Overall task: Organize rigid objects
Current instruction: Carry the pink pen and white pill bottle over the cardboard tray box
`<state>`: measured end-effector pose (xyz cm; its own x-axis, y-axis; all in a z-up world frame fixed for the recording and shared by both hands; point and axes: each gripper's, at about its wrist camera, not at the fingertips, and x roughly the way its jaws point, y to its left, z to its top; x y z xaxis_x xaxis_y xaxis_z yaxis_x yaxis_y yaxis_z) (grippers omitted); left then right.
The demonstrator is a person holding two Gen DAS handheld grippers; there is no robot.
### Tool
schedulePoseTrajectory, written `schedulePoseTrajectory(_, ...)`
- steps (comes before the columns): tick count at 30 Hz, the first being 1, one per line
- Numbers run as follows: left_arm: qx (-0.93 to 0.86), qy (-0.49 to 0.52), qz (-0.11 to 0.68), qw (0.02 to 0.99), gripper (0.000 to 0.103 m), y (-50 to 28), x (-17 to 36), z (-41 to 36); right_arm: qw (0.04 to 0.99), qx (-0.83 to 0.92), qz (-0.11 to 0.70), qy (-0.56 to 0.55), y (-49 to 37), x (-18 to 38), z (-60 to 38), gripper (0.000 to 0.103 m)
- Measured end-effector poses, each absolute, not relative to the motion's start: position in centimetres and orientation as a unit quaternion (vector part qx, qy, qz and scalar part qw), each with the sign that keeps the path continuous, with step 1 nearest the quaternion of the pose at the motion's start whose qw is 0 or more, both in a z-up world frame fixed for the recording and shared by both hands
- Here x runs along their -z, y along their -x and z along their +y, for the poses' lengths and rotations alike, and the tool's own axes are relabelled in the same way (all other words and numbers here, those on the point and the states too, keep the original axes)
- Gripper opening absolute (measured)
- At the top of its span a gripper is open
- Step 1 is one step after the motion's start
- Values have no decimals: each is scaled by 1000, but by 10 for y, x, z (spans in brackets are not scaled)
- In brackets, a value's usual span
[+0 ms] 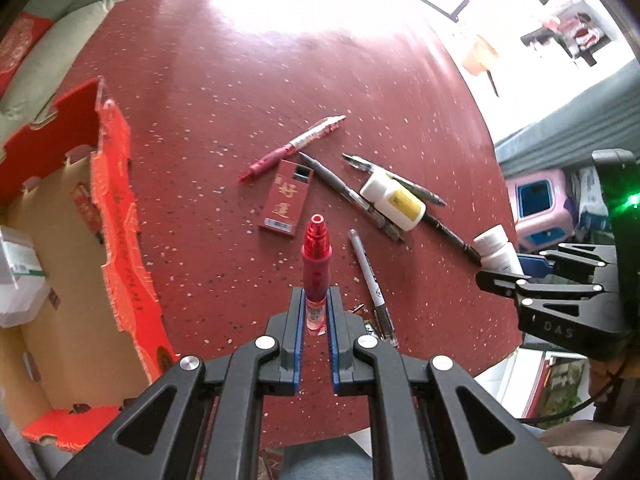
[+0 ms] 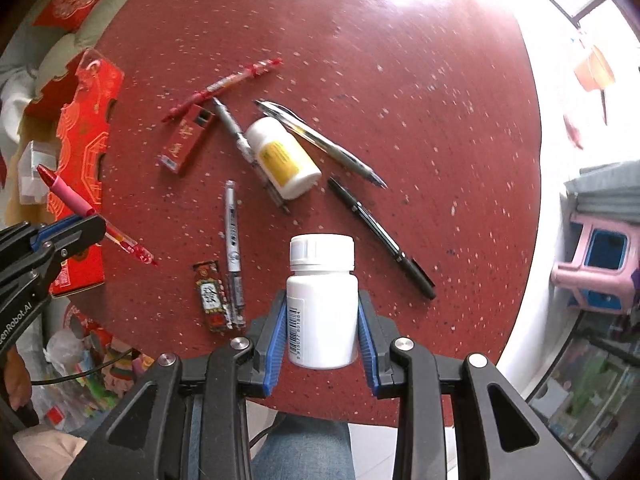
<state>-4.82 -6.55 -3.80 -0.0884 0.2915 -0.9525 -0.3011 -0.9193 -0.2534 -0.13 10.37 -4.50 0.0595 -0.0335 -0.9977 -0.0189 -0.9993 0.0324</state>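
Over the speckled red table (image 2: 400, 80), the left gripper (image 1: 316, 312) pinches a translucent red pen (image 1: 316, 264) near its tip and it may pivot; the right gripper (image 2: 322, 320) clamps a white plastic bottle (image 2: 322, 300).

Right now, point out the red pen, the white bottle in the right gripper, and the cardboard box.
red pen (image 1: 317, 258), left wrist view, on its grip.
white bottle (image 2: 322, 312), right wrist view, on its body.
cardboard box (image 1: 120, 208), left wrist view, on its red rim.

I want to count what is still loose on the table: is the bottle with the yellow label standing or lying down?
Lying down. The yellow-label bottle rests on its side across a grey pen, cap end toward the far edge.
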Motion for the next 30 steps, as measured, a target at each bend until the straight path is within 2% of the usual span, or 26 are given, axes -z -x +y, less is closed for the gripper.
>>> schedulePoseTrajectory(17, -795, 586, -84, 130, 11, 56, -11, -138, 82, 721, 30, -687, 55, 4, 31, 34)
schedulePoseTrajectory(30, -823, 549, -147, 4, 11, 53, -32, -231, 179, 727, 75, -659, 90, -17, -70, 34)
